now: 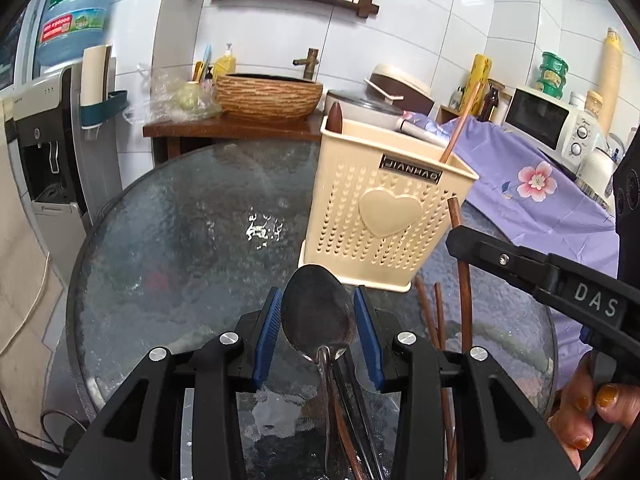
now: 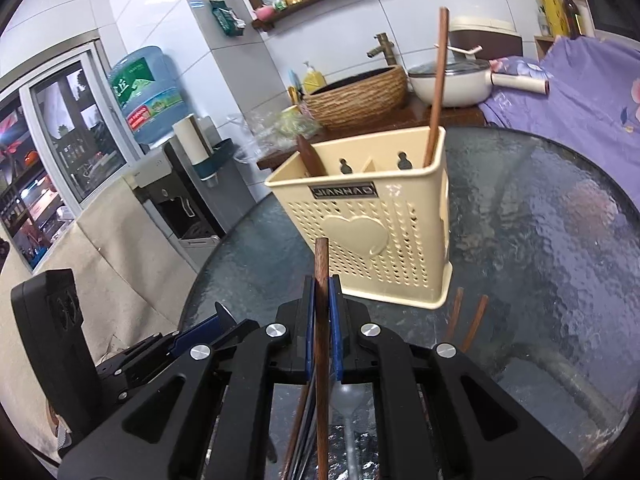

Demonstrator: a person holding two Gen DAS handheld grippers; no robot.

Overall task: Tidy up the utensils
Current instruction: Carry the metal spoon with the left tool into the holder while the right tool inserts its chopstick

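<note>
Two hand-held grippers working beside a cream utensil holder on a glass desk.

The left hand-held gripper (image 1: 318, 316) is hovering released, its blue pads either side of a metal spoon (image 1: 318, 316) lying on the desk (image 1: 180, 220) without touching it. The right hand-held gripper (image 2: 322, 312) is grasping a brown chopstick (image 2: 321, 280), clenched around it, just in front of the utensil holder (image 2: 376, 224). The holder is standing upright at the middle of the desk, with one chopstick (image 2: 436, 92) leaning in its right compartment and a dark wooden handle (image 2: 310, 156) in its left. More chopsticks (image 2: 466, 320) are lying near its right corner.
</note>
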